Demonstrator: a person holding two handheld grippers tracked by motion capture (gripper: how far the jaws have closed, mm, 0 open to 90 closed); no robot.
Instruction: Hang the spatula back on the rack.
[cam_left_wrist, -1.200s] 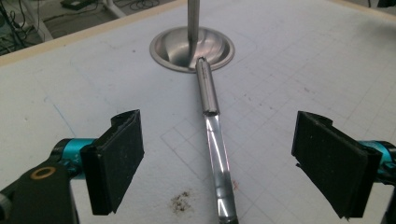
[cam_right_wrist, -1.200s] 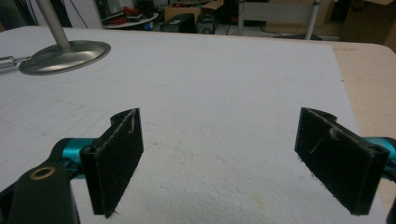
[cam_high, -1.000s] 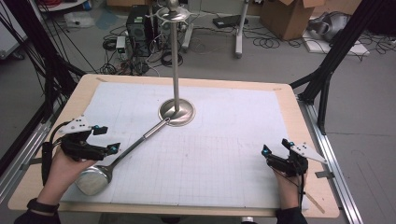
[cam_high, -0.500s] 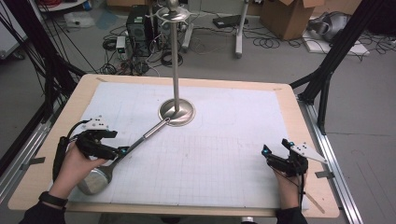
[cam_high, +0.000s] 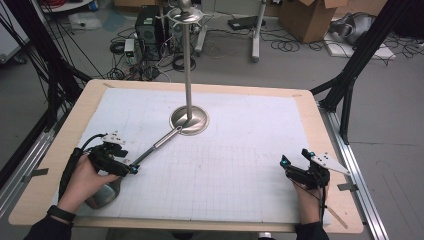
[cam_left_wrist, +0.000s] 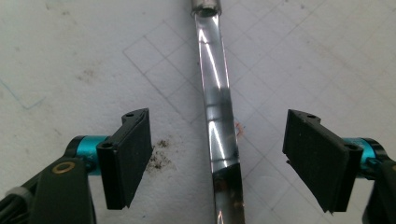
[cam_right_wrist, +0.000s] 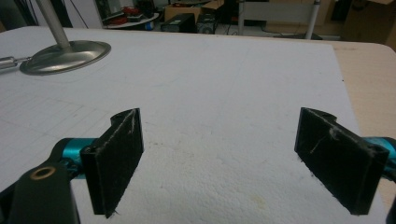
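A steel ladle (cam_high: 157, 145) lies flat on the white mat, its bowl (cam_high: 102, 195) near the front left and its handle end resting against the stand base (cam_high: 189, 120). My left gripper (cam_high: 131, 168) is lowered over the handle (cam_left_wrist: 215, 107), which runs between the two pads (cam_left_wrist: 135, 144) with a gap on either side. Its jaws have just been closing but do not touch the handle. My right gripper (cam_high: 294, 157) rests at the front right, open, with nothing but bare mat between its pads (cam_right_wrist: 119, 154).
A tall metal pole (cam_high: 187, 60) rises from the round base at the mat's middle back. The white gridded mat (cam_high: 250, 150) covers a wooden table (cam_high: 325, 135). Black frame posts stand at both sides, and cables and boxes lie on the floor behind.
My left hand has moved right and down from beside the ladle onto its handle, with the jaws now on either side of it. The right hand has stayed still.
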